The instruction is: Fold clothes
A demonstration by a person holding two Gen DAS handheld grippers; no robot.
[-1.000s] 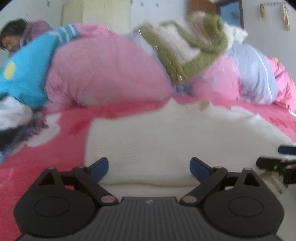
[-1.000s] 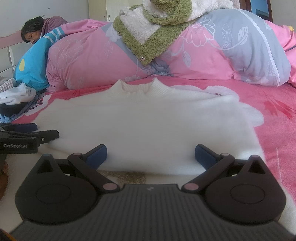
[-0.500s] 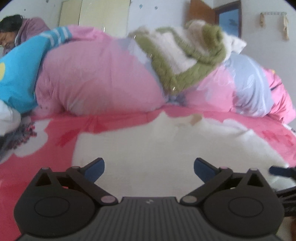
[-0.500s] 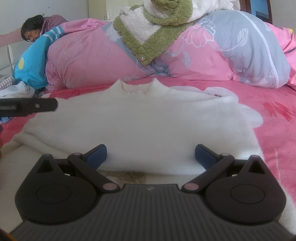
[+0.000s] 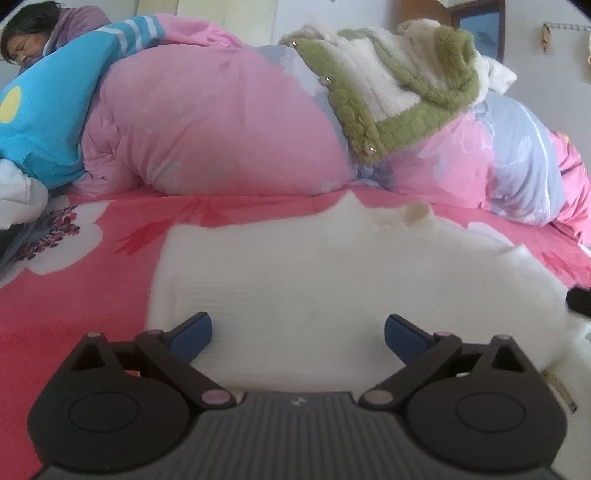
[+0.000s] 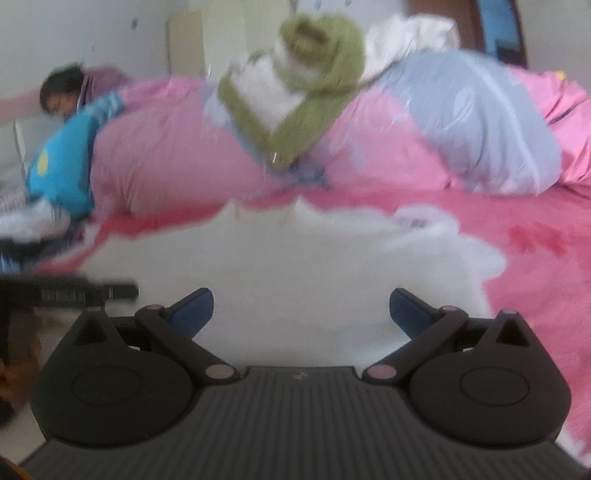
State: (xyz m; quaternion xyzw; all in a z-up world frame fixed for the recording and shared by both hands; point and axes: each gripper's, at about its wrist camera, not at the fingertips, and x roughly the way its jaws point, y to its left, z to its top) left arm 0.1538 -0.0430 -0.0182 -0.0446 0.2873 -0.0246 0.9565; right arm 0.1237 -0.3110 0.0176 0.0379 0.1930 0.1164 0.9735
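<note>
A white knitted sweater (image 5: 332, 266) lies spread flat on the pink flowered bedsheet (image 5: 74, 317), collar at the far side. My left gripper (image 5: 298, 332) hovers open over the sweater's near left part, nothing between its blue pads. In the right wrist view the same sweater (image 6: 295, 266) fills the middle, blurred by motion. My right gripper (image 6: 301, 310) is open above the sweater's near edge and holds nothing. The left gripper's black tip (image 6: 85, 291) shows at the left of that view.
A rolled pink and grey quilt (image 5: 221, 129) lies across the far side of the bed, with a green-trimmed fleece garment (image 5: 399, 96) on top. A person (image 5: 33, 33) lies at the far left beside a blue cushion (image 5: 48, 122). More clothes (image 5: 14, 199) sit at the left edge.
My left gripper has swung left and forward over the sweater, so the right gripper has nearly left its view. The right wrist view has lifted and blurred. Both stay open.
</note>
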